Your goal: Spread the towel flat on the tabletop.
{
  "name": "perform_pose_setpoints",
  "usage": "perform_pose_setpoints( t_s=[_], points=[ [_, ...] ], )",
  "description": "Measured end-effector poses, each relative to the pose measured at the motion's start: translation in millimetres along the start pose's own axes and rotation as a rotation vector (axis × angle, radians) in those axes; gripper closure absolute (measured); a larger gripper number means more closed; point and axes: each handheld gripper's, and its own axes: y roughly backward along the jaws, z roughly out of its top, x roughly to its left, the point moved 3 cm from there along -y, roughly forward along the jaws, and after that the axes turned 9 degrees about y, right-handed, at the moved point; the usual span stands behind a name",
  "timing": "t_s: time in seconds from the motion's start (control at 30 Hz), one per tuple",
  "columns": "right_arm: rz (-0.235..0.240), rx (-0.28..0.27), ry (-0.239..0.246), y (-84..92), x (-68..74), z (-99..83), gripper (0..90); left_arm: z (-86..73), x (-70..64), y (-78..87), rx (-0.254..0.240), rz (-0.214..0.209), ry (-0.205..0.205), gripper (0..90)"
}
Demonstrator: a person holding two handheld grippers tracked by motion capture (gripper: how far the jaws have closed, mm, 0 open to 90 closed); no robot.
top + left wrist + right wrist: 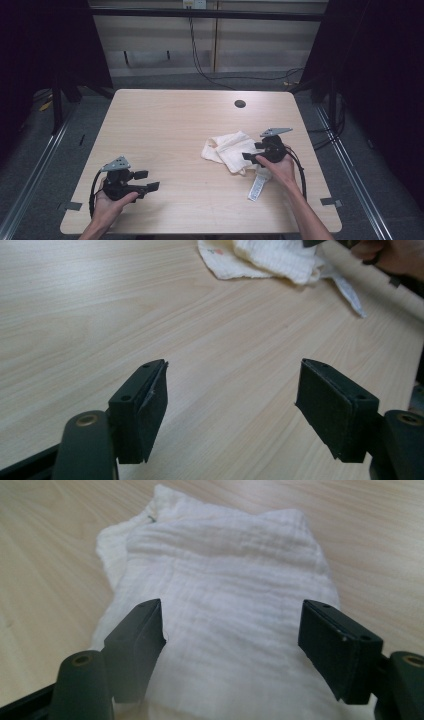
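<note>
Our two black handheld grippers over a pale wooden table (165, 130), jaws apart, grasping nothing.
Left gripper (150, 181) hovers nearest; right gripper (252, 151) straddles the crumpled white muslin cloth (227, 148) at mid-right, where we risk pinching one layer only.

A crumpled, off-white, waffle-textured cloth (227, 148) lies on the right half of the light wooden surface (175, 130). It is loosely folded over itself in soft ridges, with one layer bunched on top of a flatter one (220, 605). A long white label strip (257, 186) trails from its near edge, lying flat on the wood toward the person's side (350, 290).
</note>
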Motion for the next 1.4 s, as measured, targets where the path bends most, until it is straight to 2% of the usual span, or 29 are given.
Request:
perform_pose_setpoints(
  t_s=[0.03,0.07,0.1,0.17,0.2,0.27,0.3,0.37,0.4,0.43,0.47,0.53,0.57,0.7,0.87,0.97,1.07,1.13,1.23,1.3,1.33,1.4],
  points=[
    [0.011,-0.008,-0.007,-2.9,-0.7,0.7,25.8,0.2,1.2,0.5,-0.001,0.017,0.011,30.3],
    [0.018,0.007,-0.01,-9.4,0.1,-0.1,25.5,0.2,2.7,0.6,-0.006,0.037,0.016,30.6],
    [0.018,0.007,-0.01,-9.4,0.1,-0.1,25.5,0.5,4.7,1.5,-0.007,0.044,0.012,30.6],
    [0.037,0.063,-0.008,-17.6,1.5,-5.7,28.9,1.2,8.2,2.9,-0.026,0.05,0.029,31.0],
    [0.049,0.063,-0.019,-19.9,1.5,-8.3,30.3,1.4,9.1,3.2,-0.029,0.046,0.034,31.0],
    [0.037,0.052,-0.03,-20.1,2.8,-9.7,30.8,1.7,10.2,2.8,-0.022,0.044,0.025,31.0],
    [0.016,0.065,-0.01,-20.7,6.7,-9.7,32.4,1.2,9.6,2.4,-0.02,0.043,0.029,31.1],
    [-0.021,0.095,0.042,-20.4,11.9,-9.0,41.0,0.7,7.3,1.7,-0.008,0.042,0.015,31.0],
    [-0.014,0.096,0.048,-19.2,13.8,-9.0,49.7,0.6,5.9,1.8,-0.012,0.039,0.012,31.0],
    [-0.002,0.09,0.046,-18.1,14.4,-9.3,58.2,0.7,3.8,2.8,-0.019,0.043,0.003,30.8],
    [-0.013,0.07,0.038,-17.1,15.9,-12.0,60.1,0.7,2.4,3.1,-0.028,0.044,0.0,30.9],
    [0.01,0.058,0.017,-15.3,18.4,-14.0,70.5,0.8,1.9,2.0,-0.021,0.027,0.003,30.7],
    [0.032,0.049,0.009,-15.2,19.5,-15.0,78.9,0.8,3.3,-1.2,-0.007,0.05,-0.002,30.5],
    [0.062,0.033,-0.013,-15.0,18.4,-17.3,81.6,1.6,4.7,-4.4,0.003,0.048,-0.004,30.5],
    [0.074,0.031,0.009,-15.2,27.8,-17.3,82.7,1.7,5.4,-6.3,0.011,0.045,-0.003,31.8],
    [0.089,0.037,0.048,-15.5,35.5,-15.7,83.1,3.0,5.1,-6.3,0.003,0.085,-0.013,38.4],
    [0.103,0.036,0.043,-15.5,38.1,-16.1,83.2,5.6,5.9,-8.7,-0.005,0.096,-0.01,40.9],
    [0.121,0.034,0.041,-15.7,41.6,-16.0,83.2,9.6,6.4,-12.3,-0.005,0.102,-0.027,44.2],
    [0.147,0.04,0.071,-16.2,50.8,-14.8,83.1,15.4,5.9,-18.7,0.001,0.089,-0.045,48.5],
    [0.168,0.046,0.088,-18.0,56.8,-13.0,83.0,17.4,4.5,-25.1,0.018,0.087,-0.066,50.1],
    [0.187,0.046,0.083,-19.1,58.9,-12.4,82.7,17.9,4.4,-27.4,0.024,0.088,-0.066,50.2],
    [0.194,0.036,0.097,-20.8,61.7,-11.3,82.2,19.6,3.4,-33.3,0.047,0.09,-0.068,50.4]
  ],
)
